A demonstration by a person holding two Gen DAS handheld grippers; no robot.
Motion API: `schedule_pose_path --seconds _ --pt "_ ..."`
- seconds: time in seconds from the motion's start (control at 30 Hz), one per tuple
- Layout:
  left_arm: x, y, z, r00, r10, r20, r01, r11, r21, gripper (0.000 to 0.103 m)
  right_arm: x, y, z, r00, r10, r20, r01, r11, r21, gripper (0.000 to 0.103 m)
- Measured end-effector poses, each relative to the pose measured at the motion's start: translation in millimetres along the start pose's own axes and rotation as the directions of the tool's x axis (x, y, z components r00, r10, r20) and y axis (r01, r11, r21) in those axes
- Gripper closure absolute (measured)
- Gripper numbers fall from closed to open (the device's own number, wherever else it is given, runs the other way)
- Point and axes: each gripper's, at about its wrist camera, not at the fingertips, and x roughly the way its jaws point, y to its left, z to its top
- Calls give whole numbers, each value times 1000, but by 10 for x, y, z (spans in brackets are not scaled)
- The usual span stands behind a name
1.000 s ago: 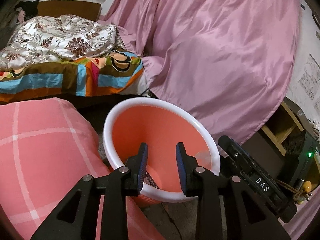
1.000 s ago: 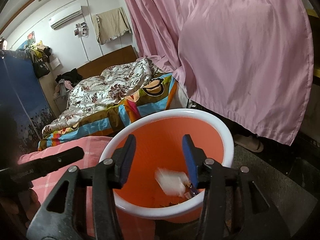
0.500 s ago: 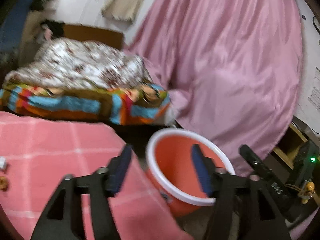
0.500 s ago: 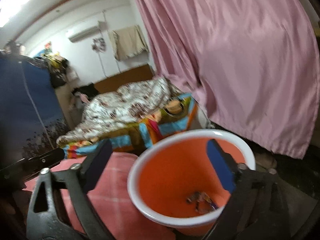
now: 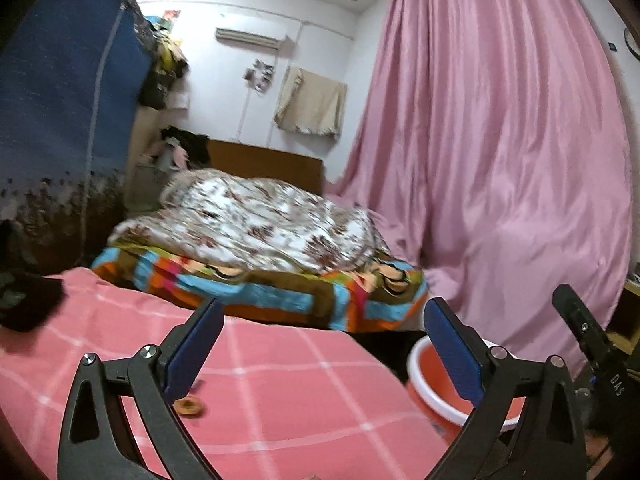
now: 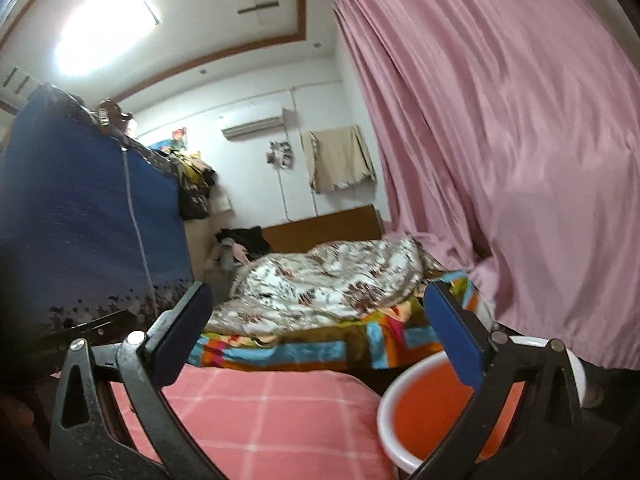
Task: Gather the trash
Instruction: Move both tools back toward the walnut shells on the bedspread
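Listing hazards: left tool (image 5: 322,354) just spread wide, empty; right tool (image 6: 316,344) wide, empty. Brown scrap (image 5: 189,406) lies on pink checked surface (image 5: 280,392), beside left tool's finger. Orange bin (image 6: 420,412) stands off the surface's right edge. Risk: blurred view, scrap nudged or missed.

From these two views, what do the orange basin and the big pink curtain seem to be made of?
The orange basin looks like moulded plastic: smooth, evenly coloured walls and a thick rolled white rim, with a slight gloss. The pink curtain seems to be a thin satin-like woven fabric, probably synthetic: it hangs in long soft folds, and these catch the light with a sheen. The exact fibre cannot be told.
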Motion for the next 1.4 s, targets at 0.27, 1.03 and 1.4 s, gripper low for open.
schedule_pose_path --seconds 0.27,1.03,1.4 --pt "-442 503 -3 991 112 71 -113 994 0 5 87 362 -47 998 61 17 -61 998 6 0" --pt "-692 1459 -285 967 255 -19 -254 966 44 5 681 1284 -460 967 169 -192 -192 975 -113 0" --pt "-578 1627 -357 959 275 -68 -274 962 24 5 945 1515 -716 919 225 -325 -284 947 -147 0"
